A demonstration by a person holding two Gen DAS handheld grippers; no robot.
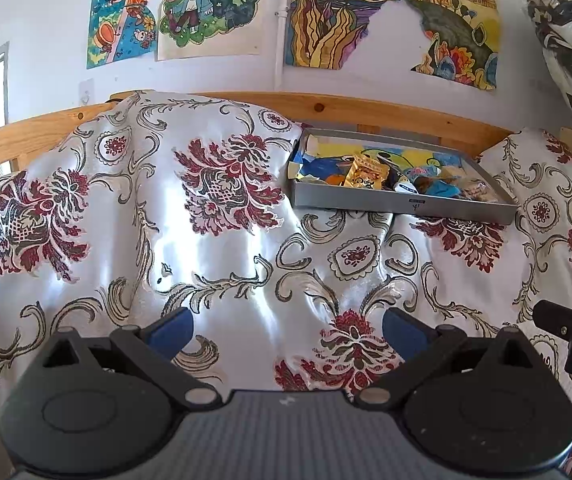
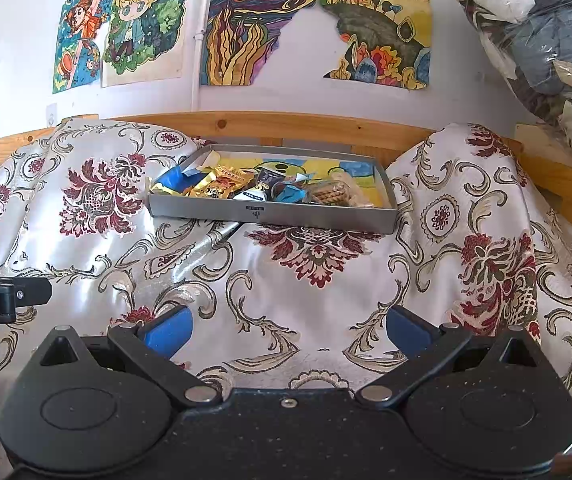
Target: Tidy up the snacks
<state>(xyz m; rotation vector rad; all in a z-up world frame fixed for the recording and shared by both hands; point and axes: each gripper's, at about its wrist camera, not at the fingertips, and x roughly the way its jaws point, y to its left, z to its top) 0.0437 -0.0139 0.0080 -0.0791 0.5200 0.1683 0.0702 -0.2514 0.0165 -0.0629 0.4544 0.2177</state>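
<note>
— Where the cloth (image 2: 294, 280) runs off every edge of both views, can you tell what it covers?

— No. White satin with dark red flowers and grey scrolls hides all beneath it; only a wooden rail (image 2: 286, 124) shows behind, under the drawings (image 2: 314, 20) taped to the wall. A bundle in clear plastic (image 2: 542, 40) at the upper right is cut off by the frame.

— And the snacks?

— All in the grey tray (image 2: 273, 216), which lies on the cloth just before the rail, between two raised humps of fabric. A gold packet (image 2: 221, 186), blue wrappers (image 2: 173, 180), a dark sachet (image 2: 263, 186) and a clear bag of biscuits (image 2: 334, 194) overlap, so a count is not possible. The print on them is too small to read.

— The tools?

— Left gripper (image 1: 288, 328) hangs over bare cloth, blue fingers (image 1: 171, 330) spread wide, nothing between them. Right gripper (image 2: 288, 326) likewise gapes empty, well short of the tray. Each shows only a sliver of the other at its frame edge.
</note>
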